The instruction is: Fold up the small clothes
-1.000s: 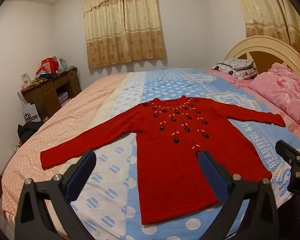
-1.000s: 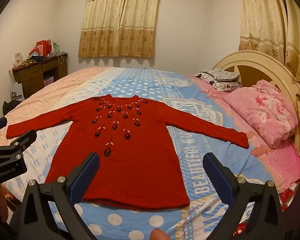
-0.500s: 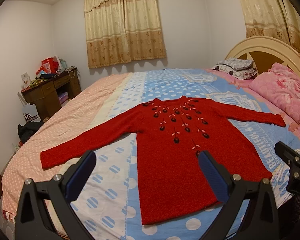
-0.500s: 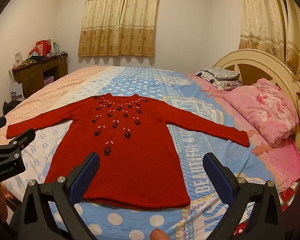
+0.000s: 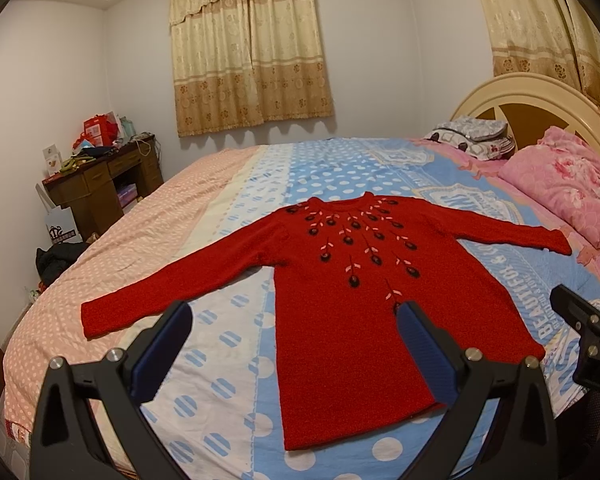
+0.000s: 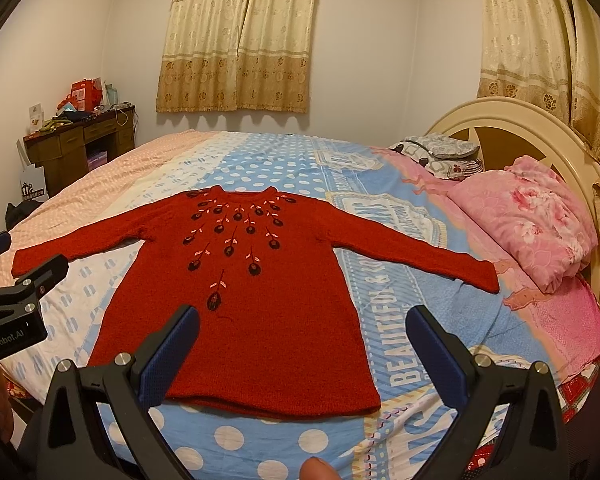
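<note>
A small red knitted sweater [image 5: 352, 304] with dark embroidered flowers lies flat on the bed, face up, both sleeves spread out, hem towards me. It also shows in the right wrist view [image 6: 244, 312]. My left gripper [image 5: 294, 328] is open and empty, held above the bed's near edge over the sweater's left hem side. My right gripper [image 6: 302, 334] is open and empty, above the near edge over the hem's right part. Each gripper shows at the edge of the other's view: the right one [image 5: 588, 344], the left one [image 6: 16, 304].
The bed [image 5: 204, 240] has a pink, cream and blue dotted cover. A pink floral pillow [image 6: 528, 216] and folded grey cloth [image 6: 440, 156] lie by the cream headboard [image 6: 512, 128] on the right. A cluttered wooden desk [image 5: 100, 180] stands at the far left wall.
</note>
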The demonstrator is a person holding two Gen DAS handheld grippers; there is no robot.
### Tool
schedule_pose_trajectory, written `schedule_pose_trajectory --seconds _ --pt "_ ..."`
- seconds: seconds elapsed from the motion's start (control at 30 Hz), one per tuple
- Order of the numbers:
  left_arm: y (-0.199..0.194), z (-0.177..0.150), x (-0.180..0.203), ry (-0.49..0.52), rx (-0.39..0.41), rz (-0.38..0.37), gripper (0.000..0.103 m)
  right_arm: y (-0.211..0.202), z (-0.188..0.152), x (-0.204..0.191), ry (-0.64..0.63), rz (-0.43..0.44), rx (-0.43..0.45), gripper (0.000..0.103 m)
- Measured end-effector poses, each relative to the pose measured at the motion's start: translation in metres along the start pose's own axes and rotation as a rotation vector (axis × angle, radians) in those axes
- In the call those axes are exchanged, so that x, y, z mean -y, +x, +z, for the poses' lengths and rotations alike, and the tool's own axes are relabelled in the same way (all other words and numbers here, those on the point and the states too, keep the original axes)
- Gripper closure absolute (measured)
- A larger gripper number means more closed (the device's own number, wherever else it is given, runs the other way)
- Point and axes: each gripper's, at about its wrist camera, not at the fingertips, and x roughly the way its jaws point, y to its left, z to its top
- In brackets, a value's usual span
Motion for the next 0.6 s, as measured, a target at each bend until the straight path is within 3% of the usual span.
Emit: schedule_pose_trajectory --seconds 0.6 --pt "0.0011 -0.0005 -0.0017 -0.002 -0.001 0.001 0.000 0.0009 0.0002 0.0003 0.002 0.000 -0.002 0.001"
